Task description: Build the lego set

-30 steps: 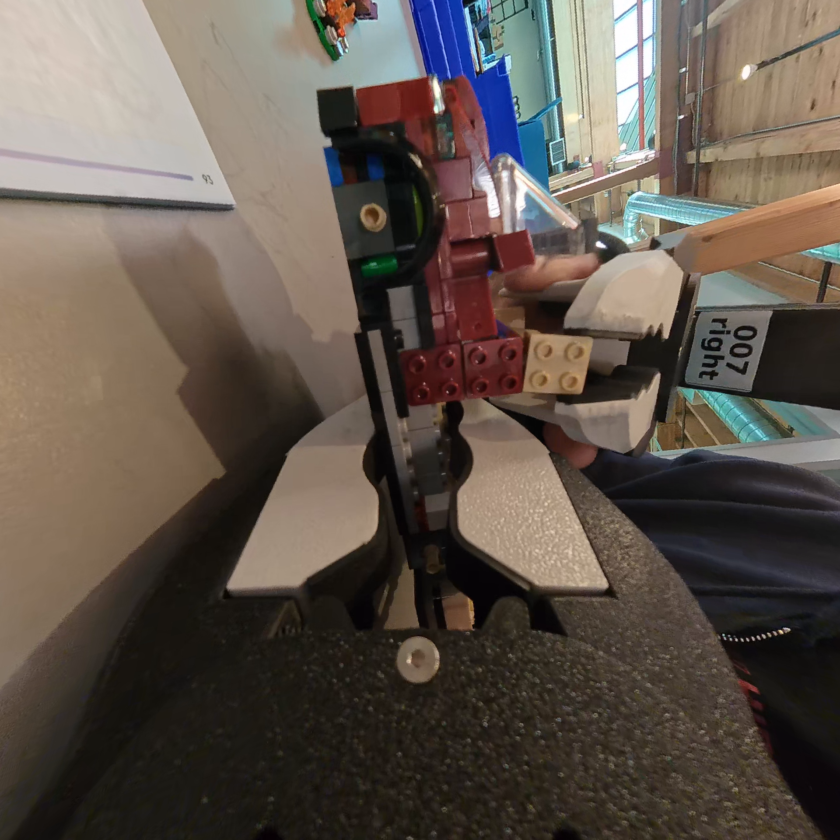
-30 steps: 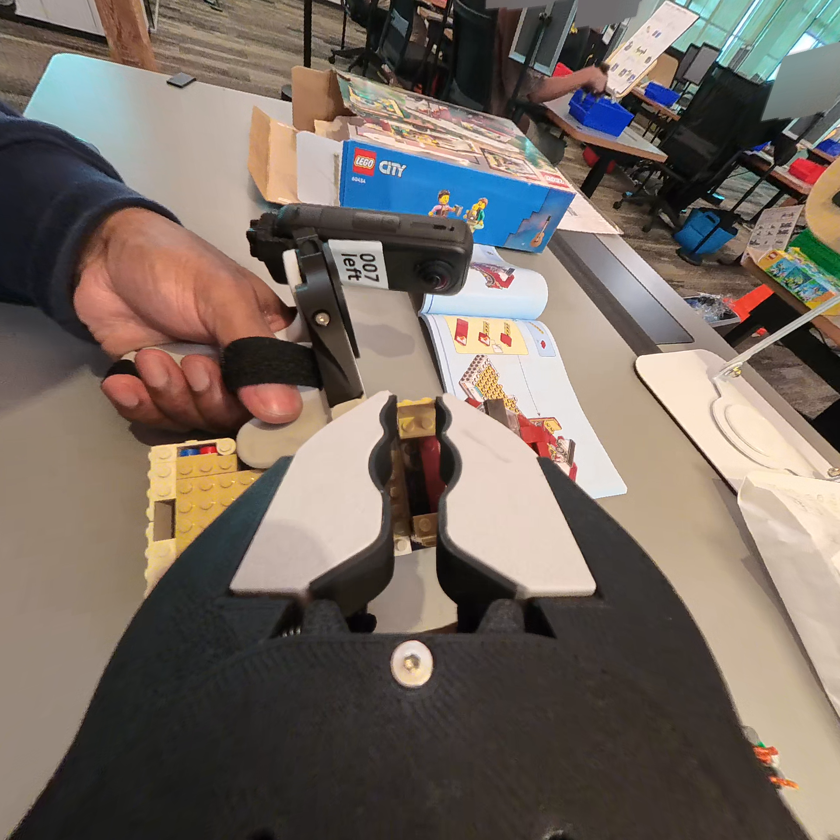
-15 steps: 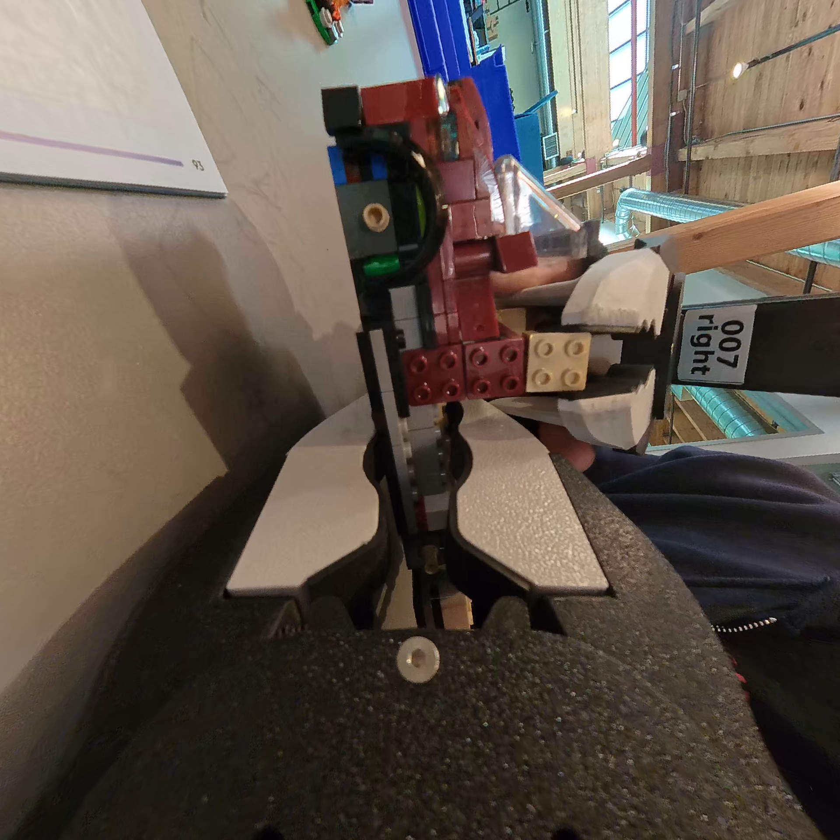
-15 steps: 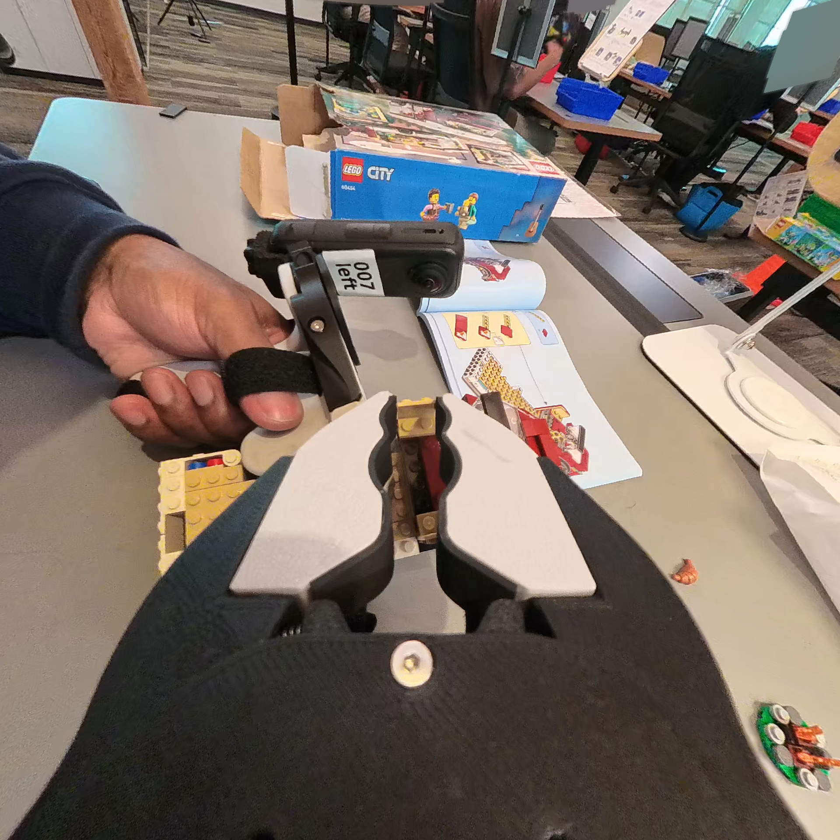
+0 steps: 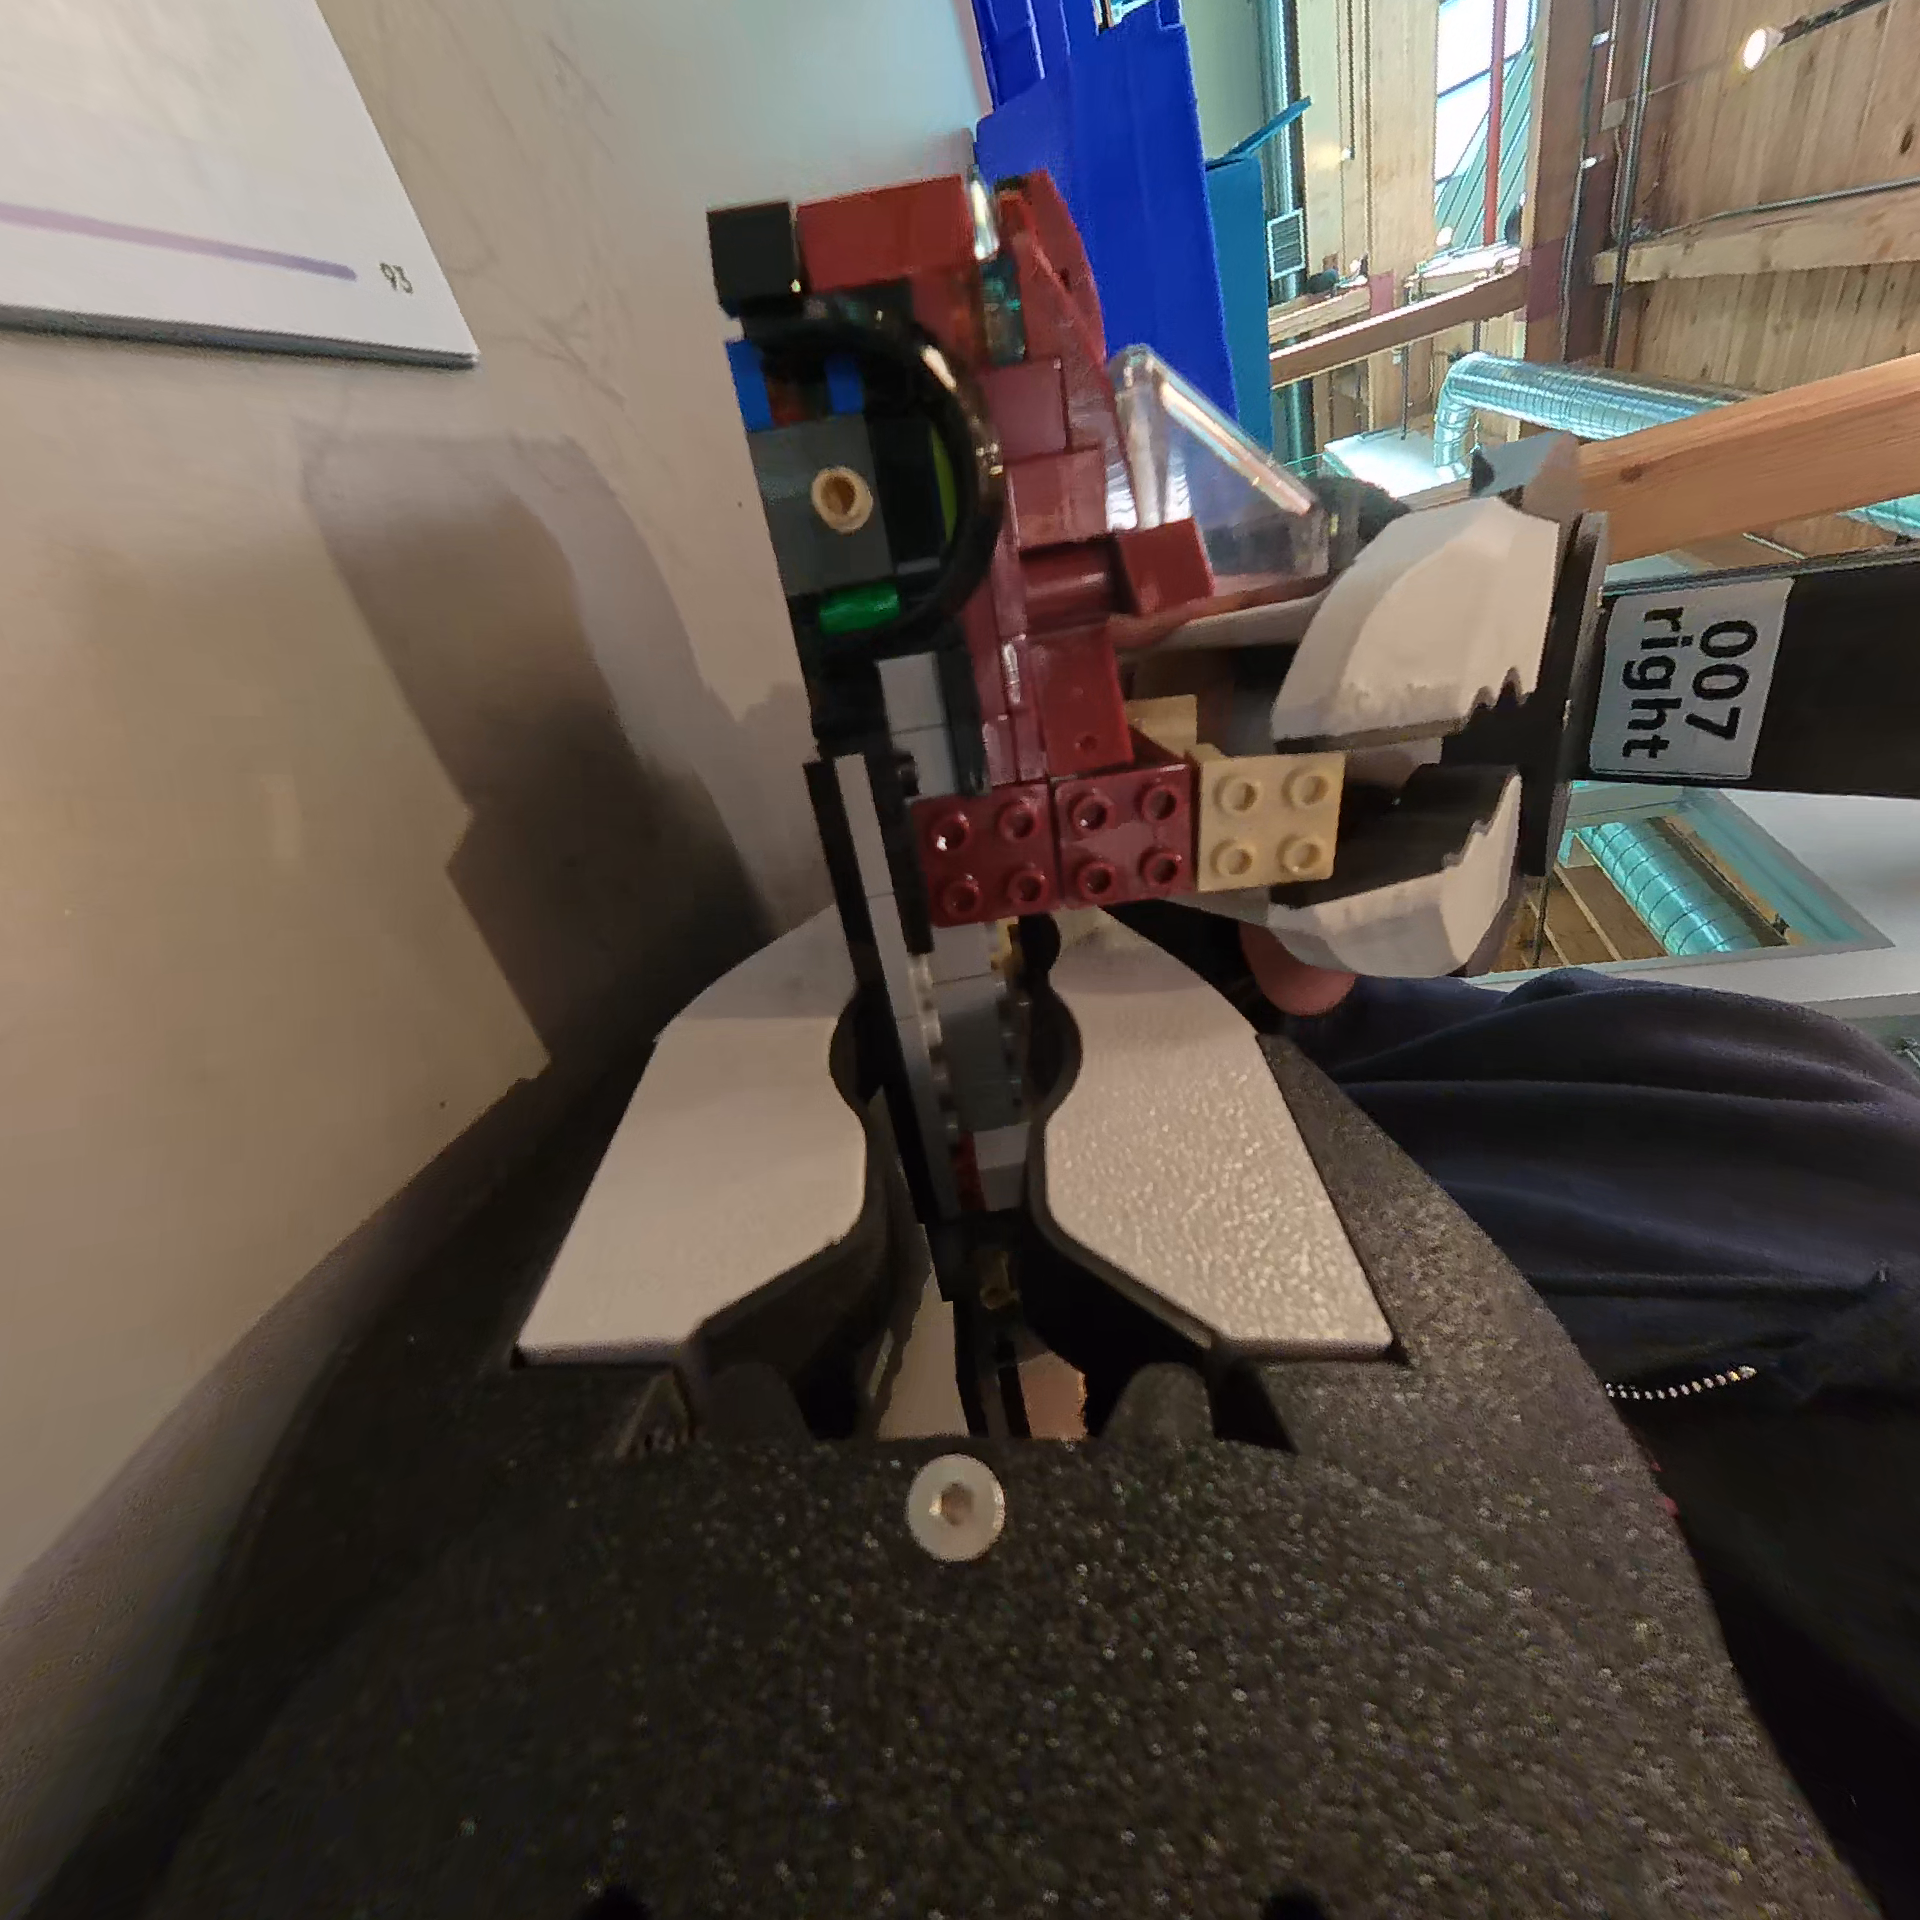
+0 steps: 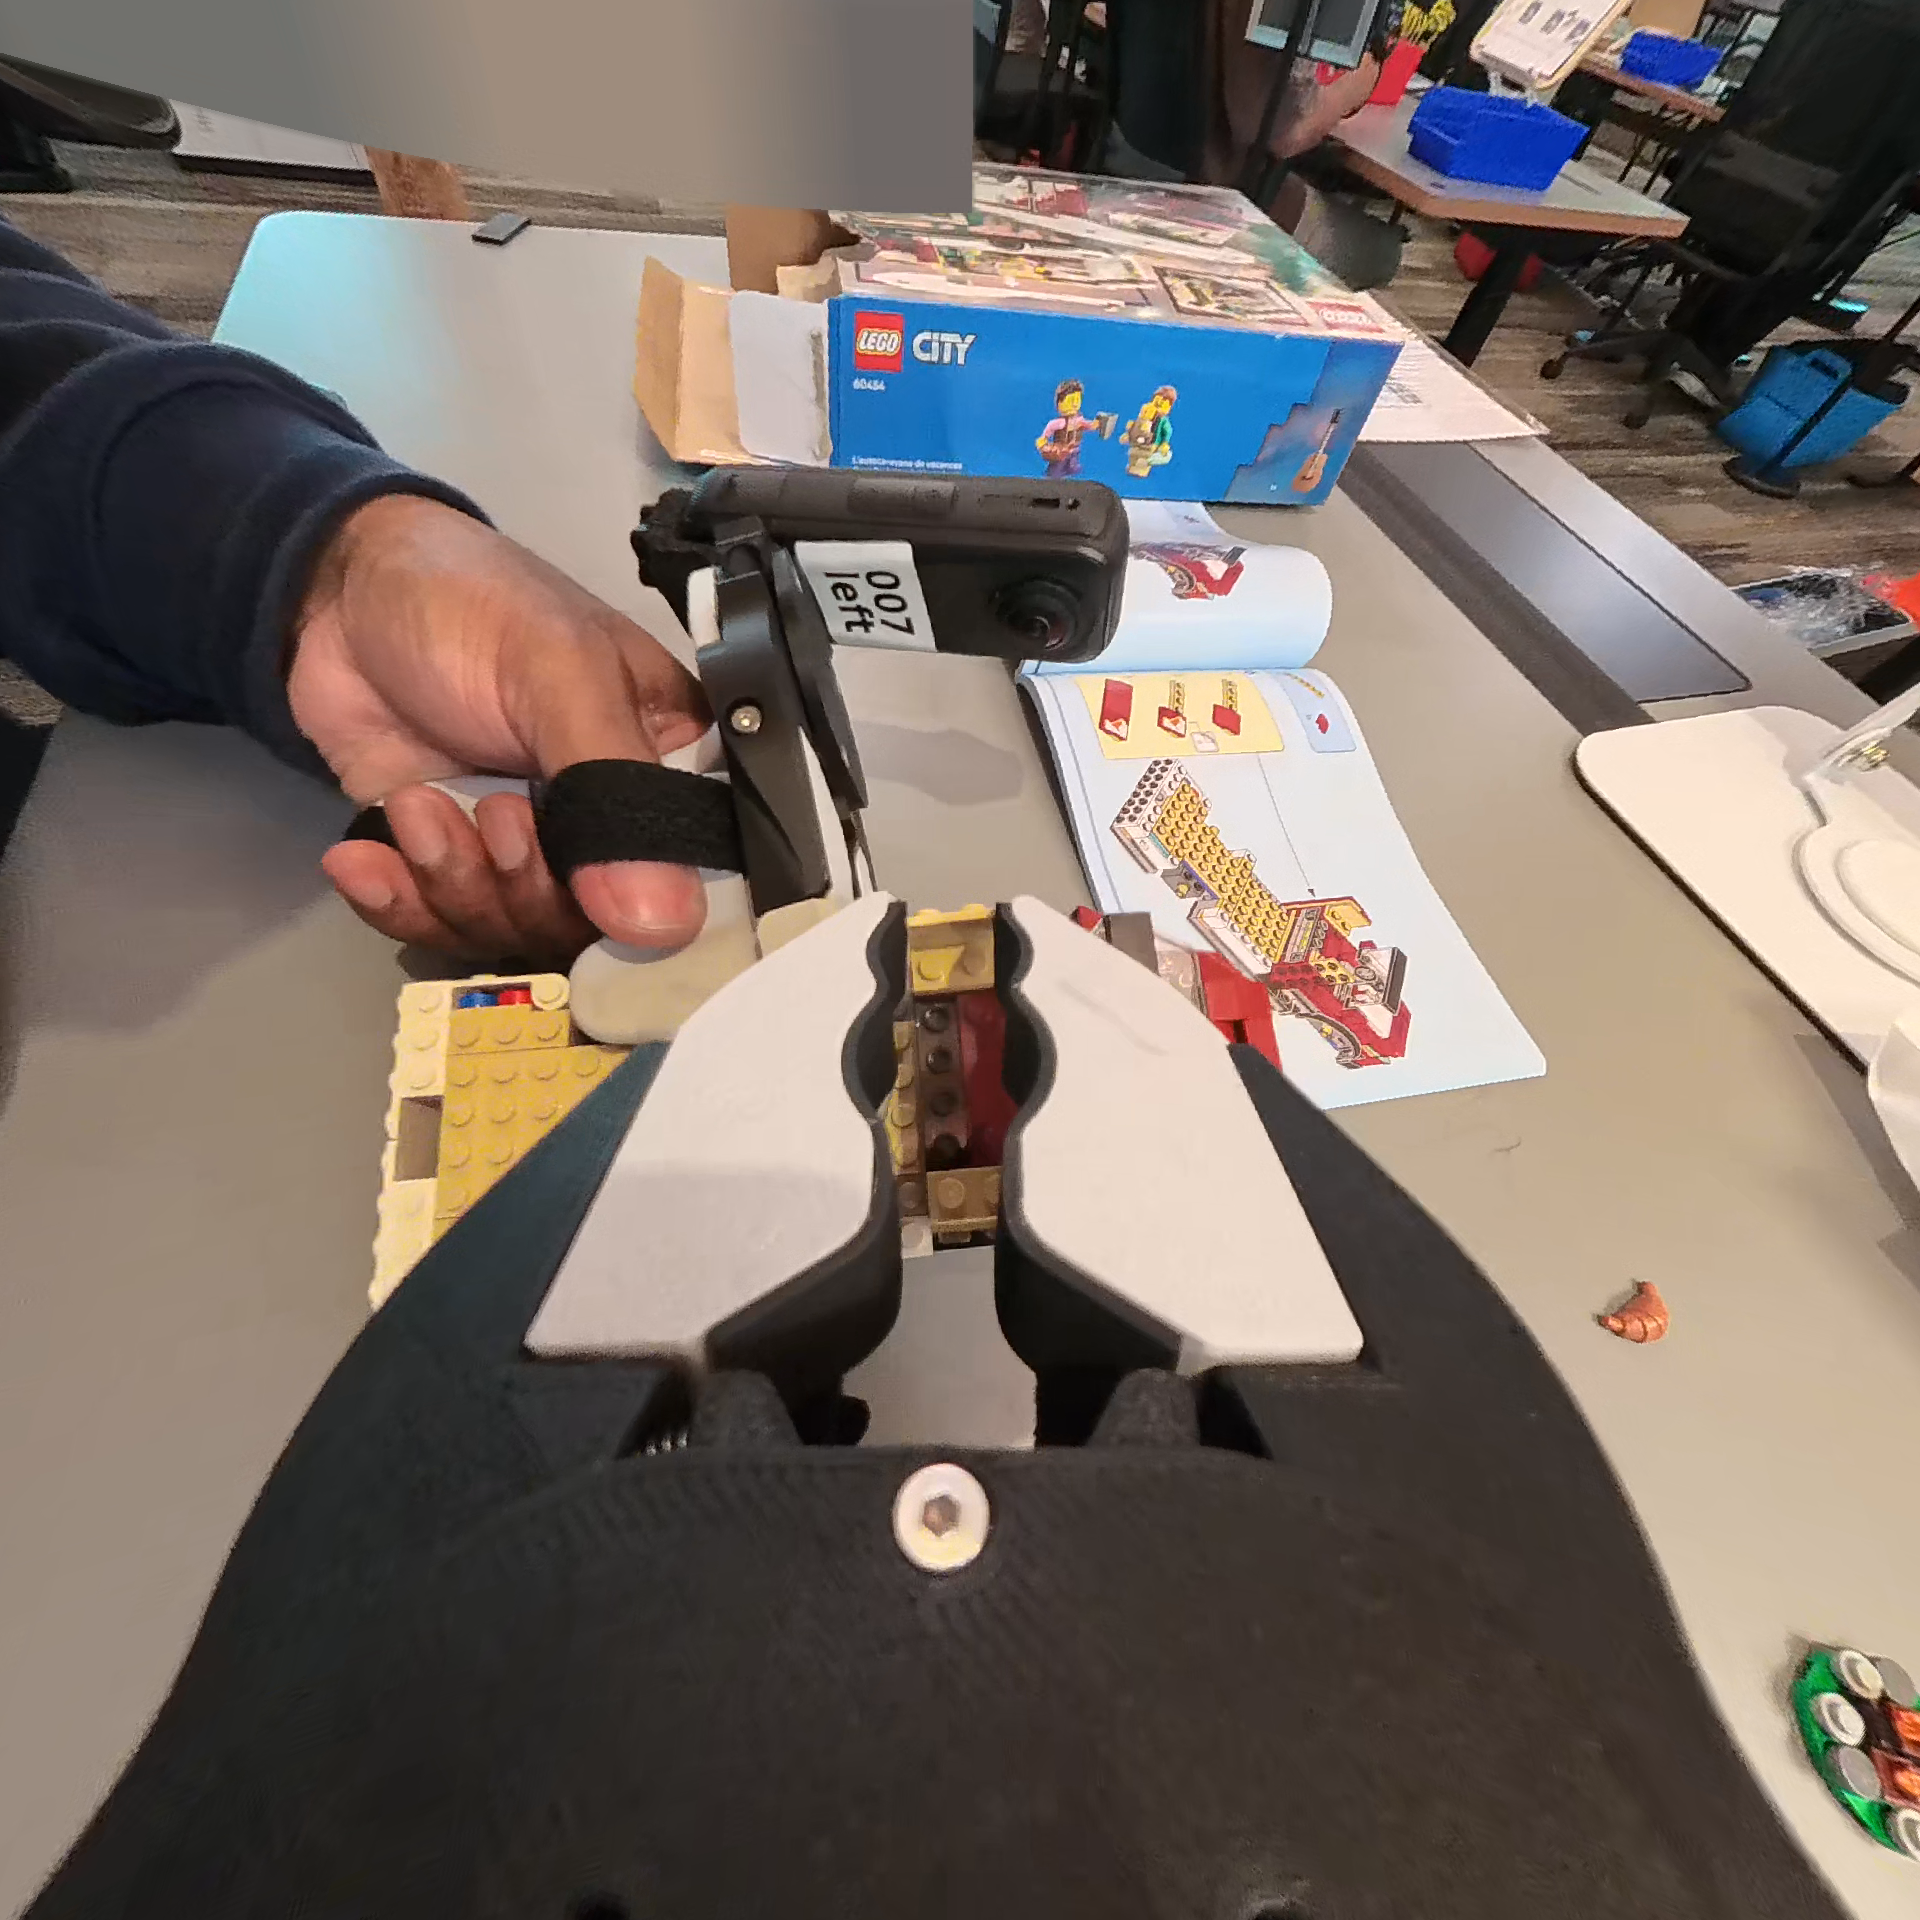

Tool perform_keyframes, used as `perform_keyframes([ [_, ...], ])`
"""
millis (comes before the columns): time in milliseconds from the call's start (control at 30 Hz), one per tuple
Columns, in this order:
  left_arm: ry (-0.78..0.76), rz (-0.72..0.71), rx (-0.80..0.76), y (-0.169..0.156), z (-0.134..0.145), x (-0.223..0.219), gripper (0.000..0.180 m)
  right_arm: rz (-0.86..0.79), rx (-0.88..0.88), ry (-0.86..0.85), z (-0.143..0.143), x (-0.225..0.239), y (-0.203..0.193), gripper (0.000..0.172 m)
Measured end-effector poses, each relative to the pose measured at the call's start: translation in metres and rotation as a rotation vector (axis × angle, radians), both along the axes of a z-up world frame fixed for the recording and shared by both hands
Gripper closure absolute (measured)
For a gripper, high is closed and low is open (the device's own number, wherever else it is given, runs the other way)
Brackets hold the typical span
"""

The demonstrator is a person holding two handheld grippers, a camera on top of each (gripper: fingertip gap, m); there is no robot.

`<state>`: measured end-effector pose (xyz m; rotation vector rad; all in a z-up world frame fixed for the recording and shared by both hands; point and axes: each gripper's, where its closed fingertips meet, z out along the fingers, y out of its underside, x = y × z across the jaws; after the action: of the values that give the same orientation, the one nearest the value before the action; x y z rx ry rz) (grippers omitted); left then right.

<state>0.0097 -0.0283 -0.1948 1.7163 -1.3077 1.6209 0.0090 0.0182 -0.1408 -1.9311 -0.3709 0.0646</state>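
Barely anything shifts. The grey desk [image 6: 520,416] carries a blue box [image 6: 1091,395], an open booklet [image 6: 1299,831] and a tan brick build [image 6: 488,1070]. The dark red brick model [image 5: 1039,582] stays between the two tools, just beside that build. The left tool [image 5: 951,1039] remains clamped on its grey-and-black base. The right tool [image 6: 951,925] keeps its pinch on the tan brick [image 5: 1268,821] at the model's end. The right tool's outlook has lifted slightly, so a small croissant piece [image 6: 1636,1325] now shows.
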Motion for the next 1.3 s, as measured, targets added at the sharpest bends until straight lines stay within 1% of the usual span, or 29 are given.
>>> perform_keyframes([
  [367,0.001,0.002,0.019,-0.0012,-0.0002,-0.0009,0.156,-0.011,0.023,0.058,-0.0008,0.0019,0.0004,0.156],
  [533,0.001,-0.004,-0.002,-0.0022,0.0003,-0.0010,0.156,-0.025,0.022,0.074,-0.0005,0.0021,0.0005,0.156],
  [967,0.006,0.002,-0.006,-0.0017,-0.0006,0.0004,0.156,-0.070,0.042,0.048,0.0012,0.0029,0.0010,0.156],
  [1300,0.005,0.011,0.004,-0.0013,-0.0011,0.0007,0.156,-0.096,0.034,0.021,0.0007,0.0027,-0.0009,0.152],
])
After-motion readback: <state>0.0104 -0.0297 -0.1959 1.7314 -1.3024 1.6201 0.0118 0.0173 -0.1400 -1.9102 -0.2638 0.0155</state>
